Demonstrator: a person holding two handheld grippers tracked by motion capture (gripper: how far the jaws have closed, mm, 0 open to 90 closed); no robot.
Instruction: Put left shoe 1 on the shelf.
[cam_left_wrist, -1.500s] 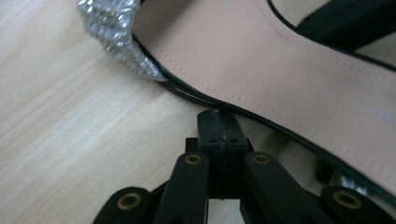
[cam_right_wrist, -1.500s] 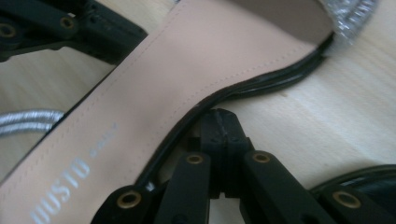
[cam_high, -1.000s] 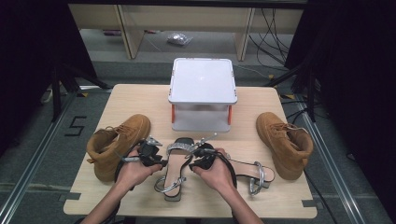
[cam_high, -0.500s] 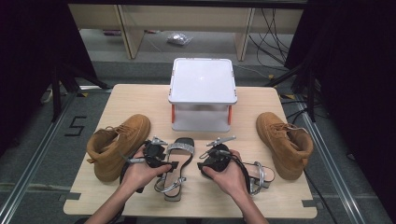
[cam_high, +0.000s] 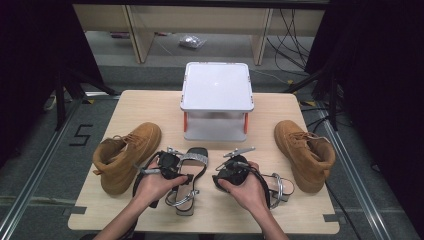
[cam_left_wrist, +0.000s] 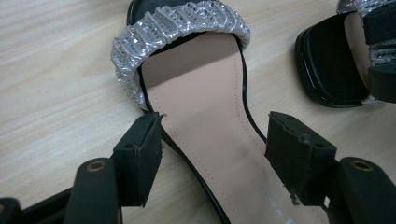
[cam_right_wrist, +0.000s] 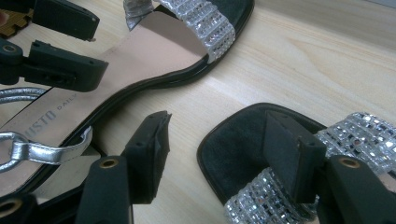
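Two black sandals with silver sequin straps lie on the wooden table (cam_high: 150, 107). The left sandal (cam_high: 186, 199) has my left gripper (cam_high: 175, 162) over its middle. Those jaws have just been opening and now straddle the beige insole (cam_left_wrist: 205, 107) without pressing it, so the left gripper (cam_left_wrist: 215, 154) is open. My right gripper (cam_high: 227, 167) hovers at the toe of the right sandal (cam_high: 278, 187). Its jaws have also just been opening. The right gripper (cam_right_wrist: 219, 154) stands open, one pad (cam_right_wrist: 289, 158) above the black toe (cam_right_wrist: 233, 149), the other over bare wood.
A tan boot (cam_high: 125, 155) lies at the left of the table and its mate (cam_high: 305, 152) at the right. A white box-shaped stand (cam_high: 216, 87) with orange legs sits at the back middle. Cables and shelving are on the floor beyond.
The two hands have drawn apart, the right one shifting to the right. Both sandals and both boots lie where they were.
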